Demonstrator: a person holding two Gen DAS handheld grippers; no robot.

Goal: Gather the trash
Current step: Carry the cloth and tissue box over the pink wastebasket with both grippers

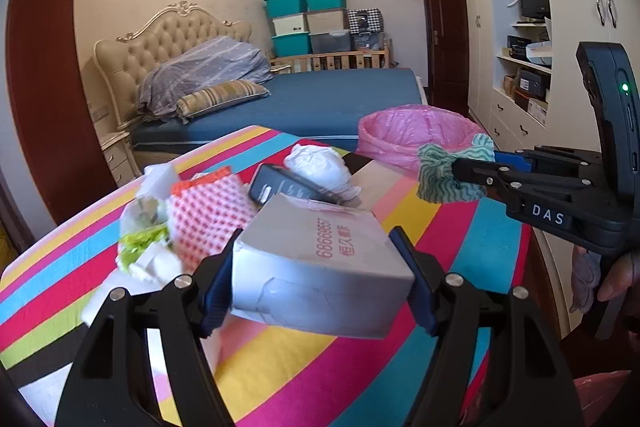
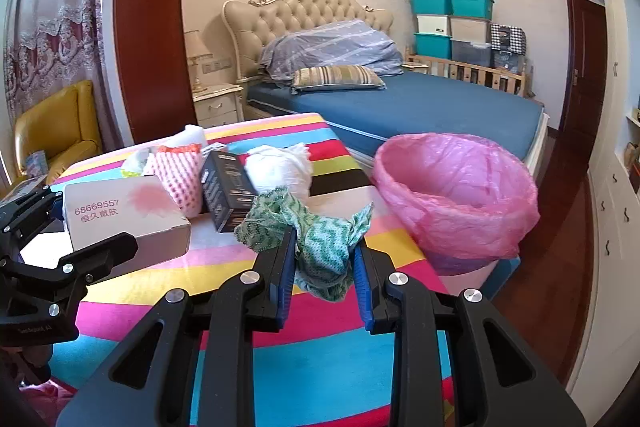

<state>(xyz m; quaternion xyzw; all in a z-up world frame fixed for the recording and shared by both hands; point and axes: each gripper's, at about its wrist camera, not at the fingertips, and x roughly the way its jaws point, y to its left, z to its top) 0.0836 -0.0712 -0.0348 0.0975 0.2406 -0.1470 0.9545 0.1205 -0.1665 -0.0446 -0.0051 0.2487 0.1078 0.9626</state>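
**Operator:** On the striped table (image 2: 340, 327), report each claw's pose.

**Me:** My left gripper (image 1: 320, 279) points forward and tilts downward over the table. Its blue pads (image 1: 218, 287) press both side faces of the grey carton (image 1: 320, 267); that claw is clamped on it, jaws wide. In the right wrist view the carton sits at 9 o'clock, and part of the table shows under its near corner. My right gripper (image 2: 324, 255) takes the same downward tilt. Its pads (image 2: 286, 267) are squeezed on the green cloth (image 2: 316, 243), jaws narrow. From the left wrist view that claw enters at 3 o'clock, a hand (image 1: 612, 279) on its grip.

**Operator:** Materials and shapes?

**Me:** Carton: rectangular cardboard, matte grey, red printed digits on top, creased and dented on its near face. Cloth: thin weave, green-and-white zigzag pattern, crumpled into a loose bunch that spills beyond both pads. Table cover: soft fabric in bright stripes.

**Operator:** Remaining trash, and the bin?

**Me:** In the right wrist view, at 11 o'clock from the cloth: a black box (image 2: 224, 187), rectangular, glossy. At 12 o'clock: a white bag (image 2: 280, 171), crumpled plastic. Beyond the carton: a pink foam net (image 2: 180, 183), dimpled surface, and a torn white wrapper (image 1: 144, 227) with green print. The bin (image 2: 460, 199) stands at 2 o'clock, off the table's right edge: round, lined with wrinkled translucent pink film.
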